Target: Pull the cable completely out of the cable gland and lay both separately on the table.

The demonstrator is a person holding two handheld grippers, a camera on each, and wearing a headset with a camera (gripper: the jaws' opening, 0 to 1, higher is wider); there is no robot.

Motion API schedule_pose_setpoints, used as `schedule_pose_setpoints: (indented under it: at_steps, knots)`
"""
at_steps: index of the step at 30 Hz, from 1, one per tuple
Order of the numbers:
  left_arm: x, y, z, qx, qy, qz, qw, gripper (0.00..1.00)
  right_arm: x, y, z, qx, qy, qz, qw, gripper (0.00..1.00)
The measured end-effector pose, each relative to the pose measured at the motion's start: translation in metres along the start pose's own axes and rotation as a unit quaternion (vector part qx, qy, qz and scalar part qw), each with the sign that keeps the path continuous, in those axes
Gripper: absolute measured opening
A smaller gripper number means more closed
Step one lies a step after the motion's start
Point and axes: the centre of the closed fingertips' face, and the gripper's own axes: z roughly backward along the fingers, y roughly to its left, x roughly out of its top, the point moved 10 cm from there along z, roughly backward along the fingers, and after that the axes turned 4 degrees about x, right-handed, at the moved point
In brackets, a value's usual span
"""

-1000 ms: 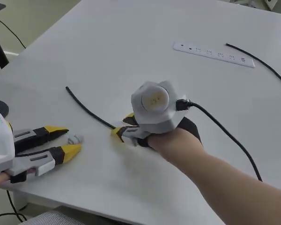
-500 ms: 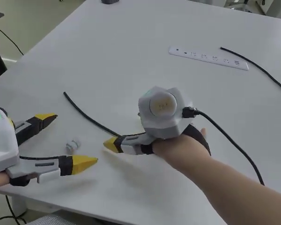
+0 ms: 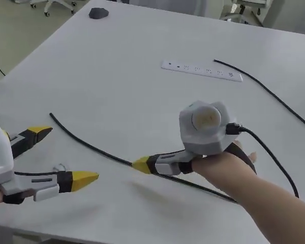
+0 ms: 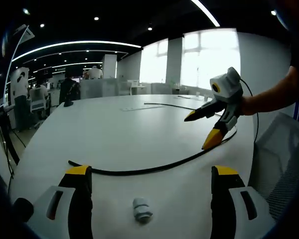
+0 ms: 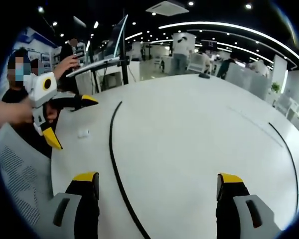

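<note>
The table (image 3: 142,61) was a smooth white top, so I'd guess anything light would skate around on it. The cable (image 3: 91,147) lay flat across it in one long, shallow curve, already clear of the gland and not touching it. It looked thin, black and bendy with a bit of spring. It's probably light and easy to pinch anywhere, but if it needed a nudge I'd have grabbed it near an end so it wouldn't whip around.

Your left gripper (image 3: 71,152) had its jaws spread wide and empty, low over the table. The right gripper (image 4: 197,133) was the same, jaws apart with nothing in them, close over the cable.

The gland (image 4: 142,209) was a tiny pale plastic piece sitting on the table right between the left jaws, near the cable. It's likely hard, light and happy to roll, so squeeze it gently across the body.
</note>
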Motion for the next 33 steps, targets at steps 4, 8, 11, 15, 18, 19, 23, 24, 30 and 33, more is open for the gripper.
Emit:
schedule_pose_setpoints:
  at_steps: [4, 8, 11, 15, 18, 19, 23, 24, 30, 33]
  knots:
    - [0.006, -0.005, -0.005, 0.003, 0.009, 0.004, 0.9999, 0.99, -0.012, -0.017, 0.03, -0.035, 0.002, -0.026, 0.9991, 1.0]
    - [0.019, -0.012, -0.01, 0.005, 0.015, 0.005, 0.9999, 0.99, -0.029, -0.033, 0.06, -0.071, 0.015, -0.062, 0.9955, 1.0]
    - [0.035, -0.021, -0.013, 0.002, 0.014, 0.007, 0.9999, 0.99, -0.04, -0.04, 0.084, -0.093, 0.007, -0.087, 0.9918, 1.0]
    - [0.053, -0.033, -0.018, -0.003, 0.011, 0.004, 0.9999, 0.99, -0.054, -0.05, 0.115, -0.121, -0.011, -0.124, 0.9849, 1.0]
    - [0.057, -0.041, -0.021, -0.01, 0.024, -0.002, 0.9997, 0.99, -0.064, -0.056, 0.136, -0.135, -0.013, -0.137, 0.9813, 1.0]
    - [0.058, -0.044, -0.023, -0.011, 0.026, -0.002, 0.9996, 0.99, -0.068, -0.059, 0.143, -0.142, -0.016, -0.138, 0.9801, 1.0]
    - [0.06, -0.049, -0.025, -0.009, 0.045, -0.005, 0.9989, 0.99, -0.075, -0.065, 0.165, -0.158, -0.024, -0.163, 0.9736, 1.0]
    - [0.06, -0.05, -0.026, -0.009, 0.045, -0.005, 0.9989, 0.99, -0.077, -0.066, 0.169, -0.163, -0.024, -0.162, 0.9729, 1.0]
    - [0.061, -0.052, -0.027, -0.003, 0.061, -0.008, 0.9981, 0.99, -0.083, -0.064, 0.175, -0.172, -0.013, -0.151, 0.9733, 1.0]
    - [0.063, -0.051, -0.027, -0.001, 0.063, -0.003, 0.998, 0.99, -0.086, -0.061, 0.176, -0.171, -0.005, -0.148, 0.9741, 1.0]
